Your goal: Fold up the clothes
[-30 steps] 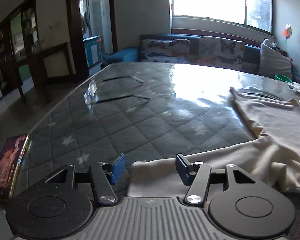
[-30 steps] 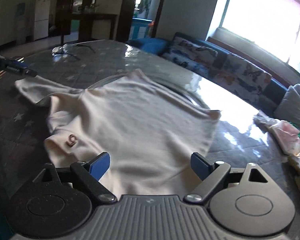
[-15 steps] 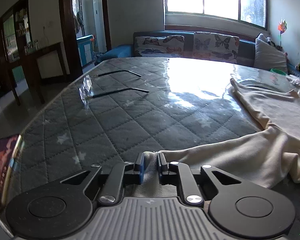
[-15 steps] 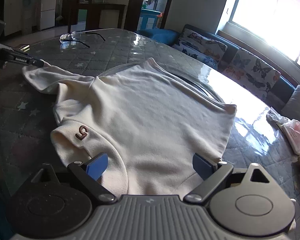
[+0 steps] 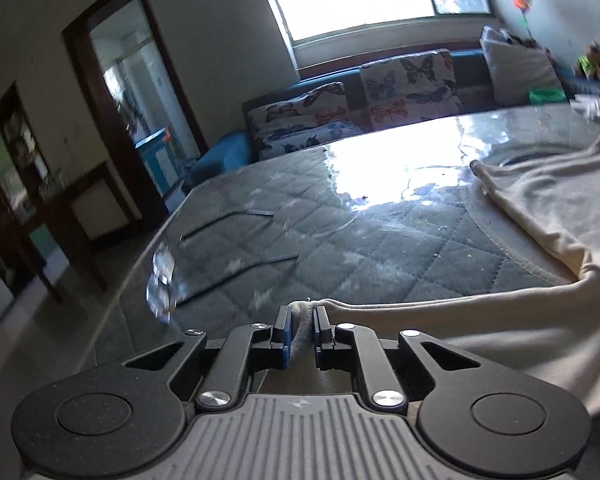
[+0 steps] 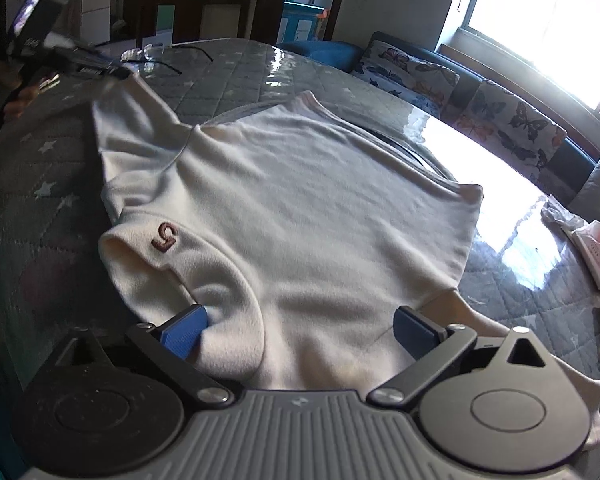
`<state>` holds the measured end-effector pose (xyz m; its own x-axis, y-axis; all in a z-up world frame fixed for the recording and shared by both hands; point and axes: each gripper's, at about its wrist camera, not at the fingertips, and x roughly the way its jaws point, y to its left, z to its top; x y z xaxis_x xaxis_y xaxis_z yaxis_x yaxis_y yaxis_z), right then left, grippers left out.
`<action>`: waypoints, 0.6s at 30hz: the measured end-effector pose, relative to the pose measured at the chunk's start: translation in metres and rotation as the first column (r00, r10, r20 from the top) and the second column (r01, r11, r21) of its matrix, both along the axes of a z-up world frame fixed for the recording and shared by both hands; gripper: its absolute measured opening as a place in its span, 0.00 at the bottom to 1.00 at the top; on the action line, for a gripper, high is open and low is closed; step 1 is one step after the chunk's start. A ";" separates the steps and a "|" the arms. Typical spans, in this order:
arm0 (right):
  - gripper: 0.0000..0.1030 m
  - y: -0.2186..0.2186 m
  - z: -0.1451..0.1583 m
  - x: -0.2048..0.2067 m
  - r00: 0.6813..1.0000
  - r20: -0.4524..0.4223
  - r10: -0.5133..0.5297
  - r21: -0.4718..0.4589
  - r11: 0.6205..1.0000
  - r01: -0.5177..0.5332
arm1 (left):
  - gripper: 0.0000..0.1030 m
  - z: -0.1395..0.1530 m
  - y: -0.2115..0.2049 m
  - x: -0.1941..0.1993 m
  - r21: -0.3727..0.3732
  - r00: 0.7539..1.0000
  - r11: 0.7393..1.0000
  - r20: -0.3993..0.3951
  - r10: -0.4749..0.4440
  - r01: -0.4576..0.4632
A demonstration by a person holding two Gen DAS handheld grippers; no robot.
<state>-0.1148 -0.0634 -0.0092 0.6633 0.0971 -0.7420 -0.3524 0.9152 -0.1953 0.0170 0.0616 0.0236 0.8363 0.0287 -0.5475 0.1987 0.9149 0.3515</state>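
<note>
A cream sweater with a brown "5" on its collar lies spread on the quilted grey table. My left gripper is shut on the cuff of one sleeve and holds it lifted off the table; it also shows far left in the right wrist view. My right gripper is open, its blue pads on either side of the sweater's near shoulder, low over the fabric.
Eyeglasses lie on the table near its left edge. A sofa with butterfly cushions runs behind the table under a bright window. Folded pale clothes sit at the table's right side. A doorway opens at left.
My left gripper closed on the sleeve cuff and lifted it, tilting. My right gripper moved forward and down so its open pads straddle the sweater's near shoulder.
</note>
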 end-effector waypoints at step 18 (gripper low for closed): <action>0.98 -0.004 0.025 0.008 0.996 0.076 -0.041 0.066 0.997 0.036 | 0.27 0.001 -0.008 0.008 0.009 0.998 0.998 -0.001 0.067 -0.067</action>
